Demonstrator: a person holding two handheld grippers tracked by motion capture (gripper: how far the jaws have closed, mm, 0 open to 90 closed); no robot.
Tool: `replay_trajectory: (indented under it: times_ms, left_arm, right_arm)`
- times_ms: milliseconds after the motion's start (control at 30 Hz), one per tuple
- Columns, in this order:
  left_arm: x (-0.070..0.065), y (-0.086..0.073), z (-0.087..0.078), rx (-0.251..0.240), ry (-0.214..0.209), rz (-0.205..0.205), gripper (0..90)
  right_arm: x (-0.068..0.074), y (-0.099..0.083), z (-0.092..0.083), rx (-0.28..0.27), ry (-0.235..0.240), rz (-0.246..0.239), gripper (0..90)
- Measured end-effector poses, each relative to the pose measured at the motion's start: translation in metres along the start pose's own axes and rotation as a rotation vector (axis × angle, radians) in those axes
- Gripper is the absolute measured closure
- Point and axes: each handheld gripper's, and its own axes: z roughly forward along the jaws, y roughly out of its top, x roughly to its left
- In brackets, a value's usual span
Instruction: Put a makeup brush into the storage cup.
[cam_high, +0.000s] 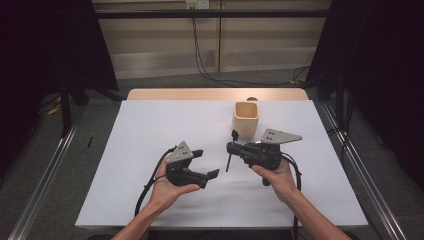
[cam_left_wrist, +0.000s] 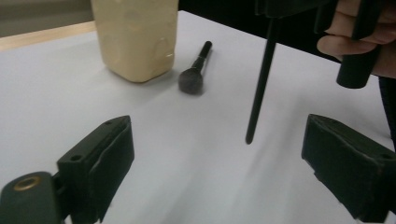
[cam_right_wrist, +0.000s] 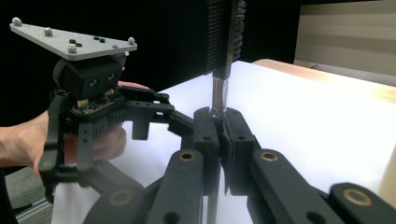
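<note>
My right gripper (cam_high: 230, 147) (cam_right_wrist: 220, 126) is shut on a black-handled brush (cam_high: 228, 161) (cam_right_wrist: 218, 93), gripped just below its silver ferrule. The bristle head (cam_right_wrist: 227, 28) stands above the jaws. The thin handle (cam_left_wrist: 261, 79) hangs down with its tip just over the white table. My left gripper (cam_high: 206, 163) (cam_left_wrist: 219, 140) is open, to the left of the brush, with nothing between its jaws. A cream square cup (cam_high: 246, 119) (cam_left_wrist: 135, 37) stands upright behind the right gripper. A small dark brush (cam_left_wrist: 195, 70) lies on the table beside the cup.
The white tabletop (cam_high: 150, 130) is bare on its left half and along the front edge. A wooden strip (cam_high: 215, 94) runs along the far edge. Black curtains and metal rails flank the table, and cables hang on the back wall.
</note>
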Motion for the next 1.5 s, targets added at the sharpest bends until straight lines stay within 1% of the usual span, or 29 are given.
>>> replay_trajectory:
  times_ms: [33, 100, 200, 233, 333, 467, 500, 567, 633, 667, 700, 733, 767, 800, 833, 900, 933, 967, 1000, 1033, 1067, 1133, 1167, 1233, 1267, 1333, 1367, 1433, 1500]
  left_arm:
    - [0.000, 0.000, 0.000, 0.000, 0.000, 0.000, 6.9]
    - [0.002, -0.004, -0.007, -0.023, 0.013, -0.024, 6.1]
    - [0.003, -0.007, -0.011, -0.026, 0.021, -0.018, 4.4]
    - [0.004, -0.006, -0.015, -0.030, 0.046, -0.017, 4.4]
    - [0.006, -0.005, -0.023, -0.047, 0.057, -0.027, 4.4]
    - [0.008, -0.007, -0.031, -0.053, 0.076, -0.021, 4.2]
    - [0.009, -0.008, -0.034, -0.055, 0.085, -0.022, 3.5]
    - [0.012, -0.011, -0.040, -0.067, 0.117, -0.026, 3.3]
    - [0.012, -0.012, -0.042, -0.077, 0.122, -0.031, 3.2]
    - [0.012, -0.012, -0.044, -0.087, 0.132, -0.027, 3.2]
    - [0.013, -0.012, -0.047, -0.083, 0.146, -0.015, 3.3]
    - [0.014, -0.014, -0.052, -0.092, 0.153, -0.019, 3.3]
    - [0.014, -0.014, -0.052, -0.092, 0.153, -0.019, 3.3]
    - [0.016, -0.016, -0.058, -0.105, 0.171, -0.014, 3.3]
    - [0.016, -0.016, -0.058, -0.105, 0.171, -0.014, 3.3]
    - [0.020, -0.020, -0.067, -0.108, 0.189, -0.020, 3.4]
    - [0.020, -0.020, -0.067, -0.108, 0.189, -0.020, 3.4]
    - [0.021, -0.021, -0.069, -0.111, 0.196, -0.014, 3.4]
    - [0.022, -0.022, -0.072, -0.111, 0.203, -0.015, 3.4]
    - [0.025, -0.024, -0.078, -0.113, 0.219, -0.015, 3.4]
    - [0.025, -0.024, -0.078, -0.113, 0.219, -0.015, 3.4]
    - [0.027, -0.026, -0.084, -0.122, 0.235, -0.023, 3.4]
    - [0.030, -0.028, -0.089, -0.133, 0.246, -0.046, 3.4]
    - [0.031, -0.029, -0.092, -0.138, 0.255, -0.046, 3.3]
    - [0.032, -0.030, -0.095, -0.149, 0.254, -0.044, 3.3]
    - [0.032, -0.032, -0.100, -0.159, 0.283, -0.037, 3.3]
    - [0.032, -0.034, -0.105, -0.170, 0.283, -0.052, 2.7]
    - [0.032, -0.035, -0.107, -0.170, 0.290, -0.056, 2.3]
    - [0.032, -0.038, -0.113, -0.162, 0.306, -0.046, 2.3]
  right_arm:
    - [0.000, 0.000, -0.001, 0.002, -0.002, 0.001, 86.2]
    - [-0.001, 0.001, -0.003, 0.005, -0.007, 0.002, 86.2]
    - [-0.003, 0.001, -0.005, 0.004, -0.016, 0.004, 86.2]
    - [-0.003, 0.001, -0.005, 0.004, -0.019, 0.005, 86.2]
    - [-0.004, 0.001, -0.007, 0.005, -0.026, 0.006, 86.2]
    - [-0.004, 0.001, -0.010, 0.002, -0.035, 0.005, 86.2]
    - [-0.005, 0.002, -0.011, -0.002, -0.034, 0.011, 86.2]
    - [-0.007, 0.002, -0.014, -0.006, -0.044, 0.012, 86.2]
    - [-0.007, 0.003, -0.015, -0.010, -0.049, 0.011, 86.2]
    - [-0.008, 0.003, -0.016, -0.011, -0.054, 0.008, 86.2]
    - [-0.008, 0.004, -0.018, -0.013, -0.059, 0.006, 86.2]
    - [-0.010, 0.005, -0.021, -0.020, -0.065, 0.014, 86.2]
    - [-0.011, 0.005, -0.022, -0.025, -0.069, 0.019, 86.2]
    - [-0.012, 0.005, -0.023, -0.031, -0.071, 0.023, 86.2]
    - [-0.012, 0.005, -0.023, -0.031, -0.071, 0.023, 86.2]
    - [-0.015, 0.004, -0.027, -0.025, -0.085, 0.025, 86.2]
    - [-0.015, 0.004, -0.027, -0.025, -0.085, 0.025, 86.2]
    - [-0.017, 0.004, -0.028, -0.023, -0.097, 0.022, 86.2]
    - [-0.017, 0.004, -0.028, -0.023, -0.097, 0.022, 86.2]
    - [-0.018, 0.005, -0.030, -0.025, -0.105, 0.021, 86.2]
    - [-0.018, 0.005, -0.030, -0.025, -0.105, 0.021, 86.2]
    - [-0.019, 0.005, -0.032, -0.026, -0.115, 0.017, 86.2]
    - [-0.020, 0.005, -0.034, -0.024, -0.122, 0.020, 86.3]
    - [-0.021, 0.005, -0.034, -0.023, -0.126, 0.020, 86.2]
    - [-0.022, 0.005, -0.034, -0.023, -0.128, 0.017, 86.2]
    - [-0.023, 0.006, -0.035, -0.025, -0.133, 0.016, 86.2]
    - [-0.024, 0.007, -0.037, -0.037, -0.132, 0.015, 86.2]
    - [-0.026, 0.008, -0.039, -0.043, -0.142, 0.016, 86.2]
    - [-0.028, 0.010, -0.041, -0.046, -0.147, 0.013, 86.2]
